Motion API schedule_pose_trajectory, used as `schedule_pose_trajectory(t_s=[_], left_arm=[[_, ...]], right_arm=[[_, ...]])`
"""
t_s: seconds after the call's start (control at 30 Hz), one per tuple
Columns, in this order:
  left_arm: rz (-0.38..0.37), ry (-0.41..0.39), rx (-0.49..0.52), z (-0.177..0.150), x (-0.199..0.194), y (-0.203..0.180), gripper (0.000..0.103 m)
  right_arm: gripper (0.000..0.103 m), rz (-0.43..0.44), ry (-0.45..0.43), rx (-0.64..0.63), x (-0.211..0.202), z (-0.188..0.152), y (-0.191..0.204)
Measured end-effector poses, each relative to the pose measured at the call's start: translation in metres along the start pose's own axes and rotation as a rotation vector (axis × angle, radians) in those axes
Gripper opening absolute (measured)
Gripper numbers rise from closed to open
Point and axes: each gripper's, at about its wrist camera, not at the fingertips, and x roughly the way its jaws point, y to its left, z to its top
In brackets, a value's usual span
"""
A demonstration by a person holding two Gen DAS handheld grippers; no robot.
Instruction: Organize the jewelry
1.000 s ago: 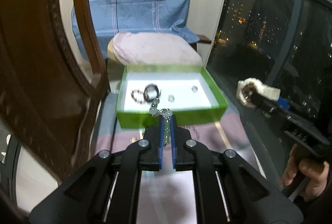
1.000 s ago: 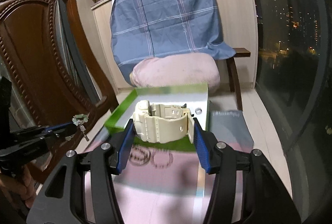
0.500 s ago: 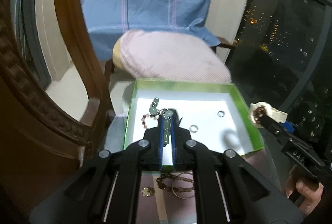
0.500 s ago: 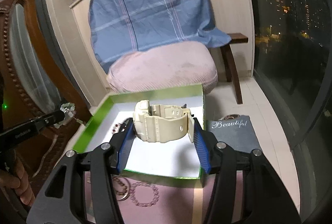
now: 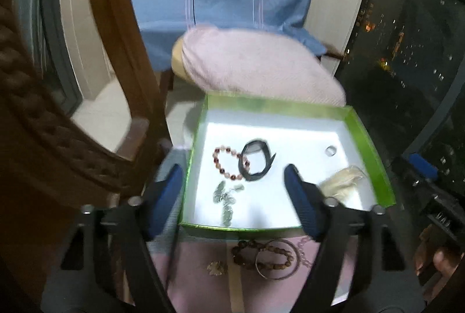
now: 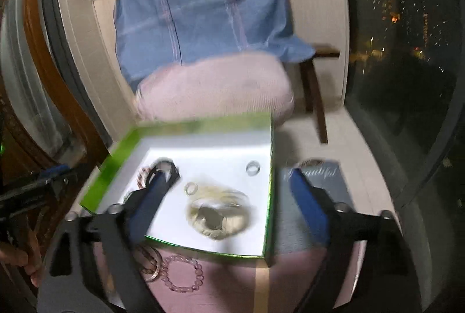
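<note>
A green box (image 5: 360,133) with a white floor holds a pink bead bracelet (image 5: 228,163), a black band (image 5: 257,162), a silver ring (image 5: 330,151) and a pale green bead chain (image 5: 226,198). My left gripper (image 5: 234,195) is open above the box's near left part, over the chain. In the right wrist view the cream watch (image 6: 218,215) lies blurred on the floor of the box (image 6: 268,156), beside two rings (image 6: 252,167). My right gripper (image 6: 229,201) is open around the watch, above it.
On the pink cloth in front of the box lie a brown bead bracelet (image 5: 261,255), a metal bangle (image 5: 276,259), a small gold charm (image 5: 216,268) and a pink bead bracelet (image 6: 183,273). A grey pouch (image 6: 316,176) lies right of the box. A wooden chair (image 5: 58,109) stands left.
Both grippers moved forward over the box and opened. The green bead chain dropped from the left gripper into the box. The cream watch dropped from the right gripper into the box.
</note>
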Motion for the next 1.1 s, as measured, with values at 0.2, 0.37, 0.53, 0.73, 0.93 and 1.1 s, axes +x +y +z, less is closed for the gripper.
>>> schedule_pose_trajectory(t_s=[0.2,0.37,0.53,0.73,0.93,1.1], left_arm=[[-0.007,-0.136,0.092,-0.023,-0.082,-0.01,0.096],[-0.003,-0.129,0.137,-0.06,-0.115,-0.013,0.096],[-0.019,-0.091,0.134,-0.095,-0.132,-0.011,0.096],[-0.051,-0.042,0.097,-0.119,-0.131,-0.016,0.096],[-0.059,-0.045,0.134,-0.123,-0.13,-0.03,0.096],[-0.059,-0.041,0.127,-0.122,-0.128,-0.029,0.096]], right_arm=[[0.099,-0.003,-0.234,0.043,-0.086,0.009,-0.014],[0.099,0.017,-0.241,0.06,-0.133,-0.01,-0.017],[0.099,0.024,-0.258,0.001,-0.168,-0.031,-0.006],[0.099,0.02,-0.182,-0.023,-0.173,-0.062,0.002],[0.099,0.011,-0.173,-0.046,-0.17,-0.066,0.009],[0.099,0.016,-0.149,-0.022,-0.163,-0.066,0.005]])
